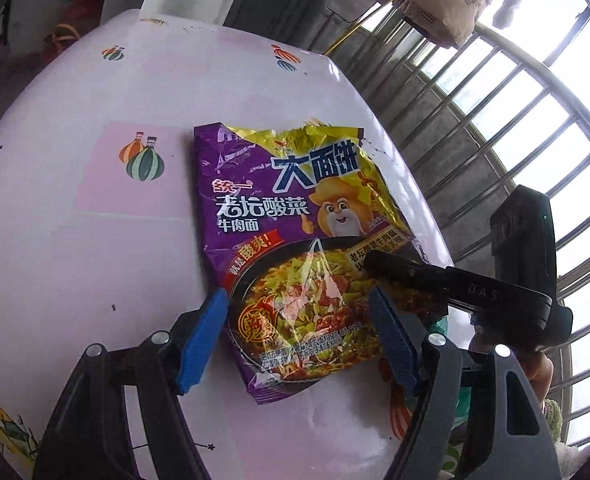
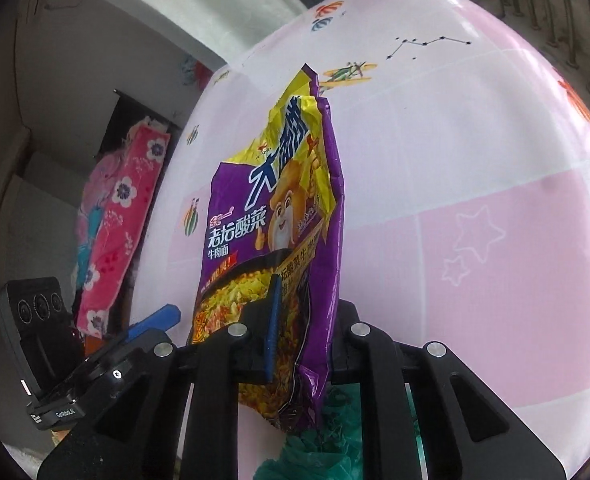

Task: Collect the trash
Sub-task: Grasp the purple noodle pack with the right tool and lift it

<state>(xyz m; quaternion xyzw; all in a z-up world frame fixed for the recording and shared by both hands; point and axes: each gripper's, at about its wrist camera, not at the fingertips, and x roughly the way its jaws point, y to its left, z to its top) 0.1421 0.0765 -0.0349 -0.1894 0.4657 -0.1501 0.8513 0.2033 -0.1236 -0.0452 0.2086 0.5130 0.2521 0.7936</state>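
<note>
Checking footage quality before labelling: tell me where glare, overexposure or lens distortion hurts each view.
Left wrist view: the barred window is blown out white, glare streaks cross the noodle packet, and the table edge bows with fisheye. Right wrist view: softer, even light, the table curves strongly, and the packet stays readable while pinched in the right tool.

Glossy wrapper on a smooth tablecloth

The noodle packet (image 1: 295,216) is crinkled, shiny plastic film; the table (image 1: 75,240) wears a smooth printed cover; gripper pads (image 1: 201,338) look ribbed, matt blue plastic.
</note>
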